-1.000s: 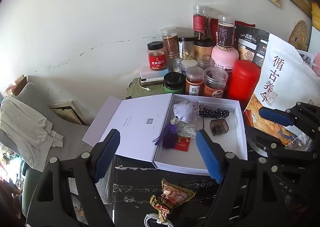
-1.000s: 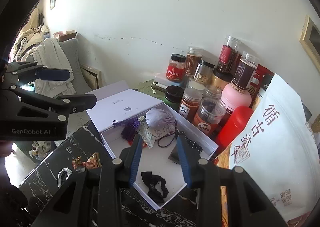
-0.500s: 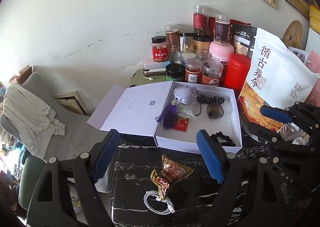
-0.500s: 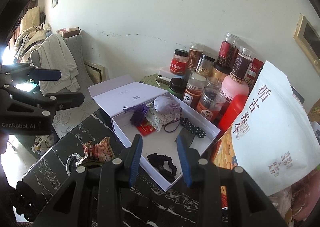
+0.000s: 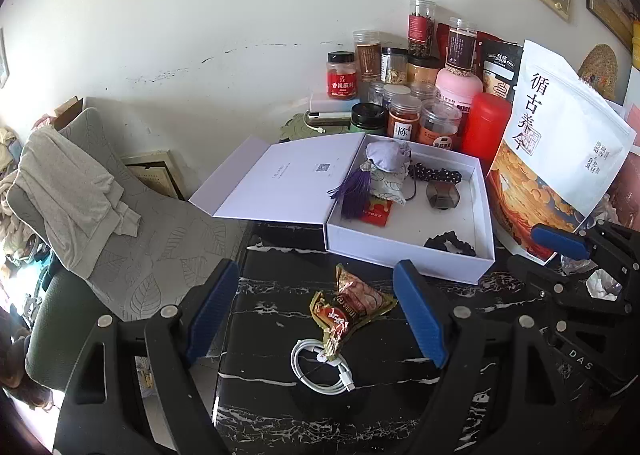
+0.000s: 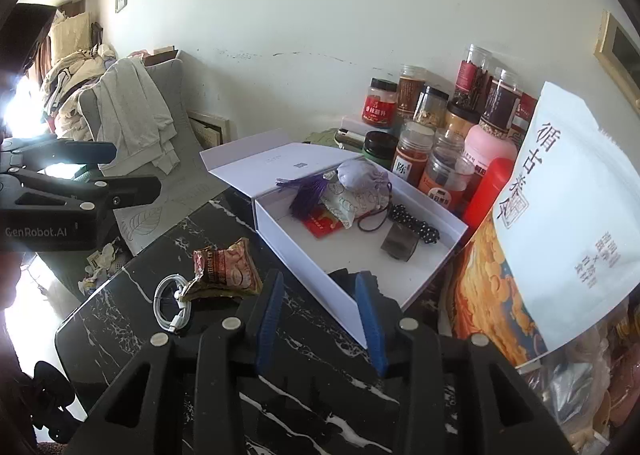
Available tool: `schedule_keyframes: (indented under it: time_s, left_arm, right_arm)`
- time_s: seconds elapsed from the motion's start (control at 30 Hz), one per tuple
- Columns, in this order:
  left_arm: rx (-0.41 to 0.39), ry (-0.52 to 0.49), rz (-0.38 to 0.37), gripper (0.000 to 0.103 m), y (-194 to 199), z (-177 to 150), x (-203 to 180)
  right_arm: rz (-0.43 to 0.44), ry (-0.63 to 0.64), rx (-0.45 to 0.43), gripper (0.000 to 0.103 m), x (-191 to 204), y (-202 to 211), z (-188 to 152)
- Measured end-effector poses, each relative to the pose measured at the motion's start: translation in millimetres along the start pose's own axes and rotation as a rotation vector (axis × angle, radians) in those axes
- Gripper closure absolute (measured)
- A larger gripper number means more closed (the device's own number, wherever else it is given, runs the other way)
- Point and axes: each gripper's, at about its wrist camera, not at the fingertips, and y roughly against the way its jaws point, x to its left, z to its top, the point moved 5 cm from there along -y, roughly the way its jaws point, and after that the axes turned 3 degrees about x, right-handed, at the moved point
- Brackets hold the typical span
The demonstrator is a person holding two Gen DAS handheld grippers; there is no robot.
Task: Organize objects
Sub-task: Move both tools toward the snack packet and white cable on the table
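An open white box (image 5: 404, 255) (image 6: 304, 255) sits on the black marble table (image 5: 280, 395). It holds a lavender pouch with a purple tassel (image 5: 384, 159) (image 6: 360, 183), a red card, black beads (image 5: 436, 174), a small dark case (image 6: 398, 243) and a black scrunchie (image 5: 450, 243). In front of the box lie a snack wrapper (image 5: 352, 307) (image 6: 224, 271) and a coiled white cable (image 5: 322, 369) (image 6: 170, 305). My left gripper (image 5: 316, 311) is open and empty above the wrapper. My right gripper (image 6: 320, 315) is open and empty at the box's near corner.
Several spice jars (image 5: 404, 123) and a red canister (image 5: 484, 127) crowd the wall behind the box. A large white and orange bag (image 5: 560, 143) (image 6: 560, 223) stands at the right. A grey chair with clothes (image 5: 80, 183) stands left of the table.
Both grippers have pulled back from the box toward the table's front. The wrapper and cable have come into view. The right gripper left the scrunchie lying in the box.
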Motion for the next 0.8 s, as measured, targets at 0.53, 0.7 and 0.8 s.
schedule_keyframes:
  time_s: [0.53, 0.7, 0.8]
  left_arm:
    - [0.06, 0.079, 0.057, 0.023, -12, -89, 20]
    - [0.091, 0.094, 0.079, 0.023, -18, -114, 28]
    - [0.108, 0.108, 0.079, 0.023, -21, -125, 31]
  right_arm:
    - [0.083, 0.033, 0.02, 0.064, 41, -26, -41]
    - [0.098, 0.024, 0.053, 0.064, 50, -38, -54]
    - [0.111, 0.021, 0.063, 0.064, 55, -44, -61]
